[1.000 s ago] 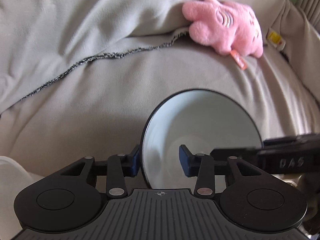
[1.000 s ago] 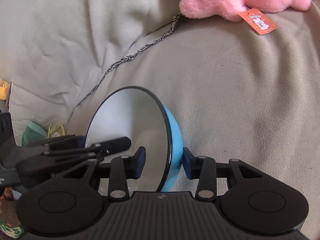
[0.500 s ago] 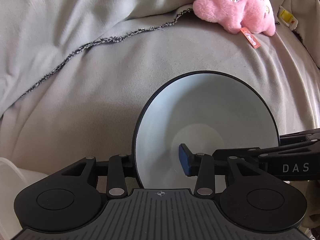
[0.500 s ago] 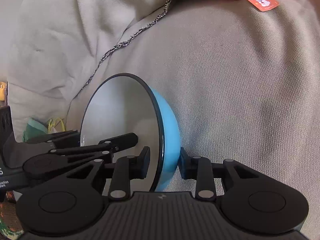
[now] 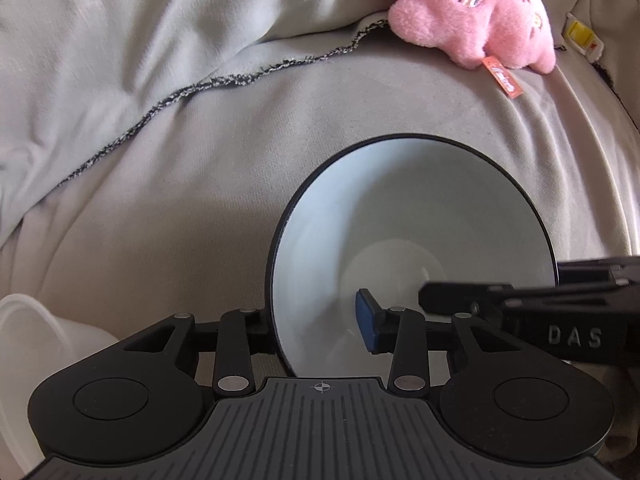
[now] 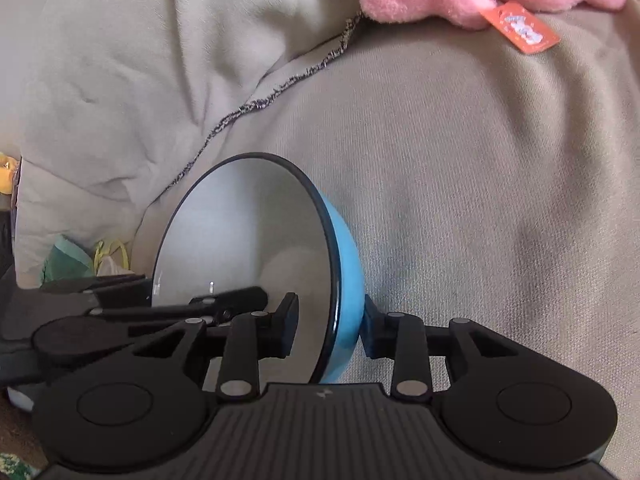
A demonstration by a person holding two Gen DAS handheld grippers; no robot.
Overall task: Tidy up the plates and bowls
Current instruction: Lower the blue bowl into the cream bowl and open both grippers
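Observation:
A blue bowl (image 6: 344, 280) with a white inside and black rim is held tilted above a grey blanket. It also shows in the left wrist view (image 5: 412, 232). My right gripper (image 6: 328, 324) has one finger inside and one against the blue outside, shut on the bowl's rim. My left gripper (image 5: 320, 320) straddles the opposite rim with a visible gap at the inner blue pad (image 5: 366, 320); its outer finger is hidden behind the bowl. Each gripper shows in the other's view.
A pink plush toy (image 5: 472, 12) with an orange tag lies at the back on the blanket (image 5: 160, 160). A translucent white container (image 5: 36, 356) sits at the lower left. Green and yellow items (image 6: 84, 260) lie at the far left of the right wrist view.
The bowl has stayed in the grippers while both moved over the blanket; the plush toy has drifted toward the top of the views. The left gripper's inner pad remains off the bowl wall.

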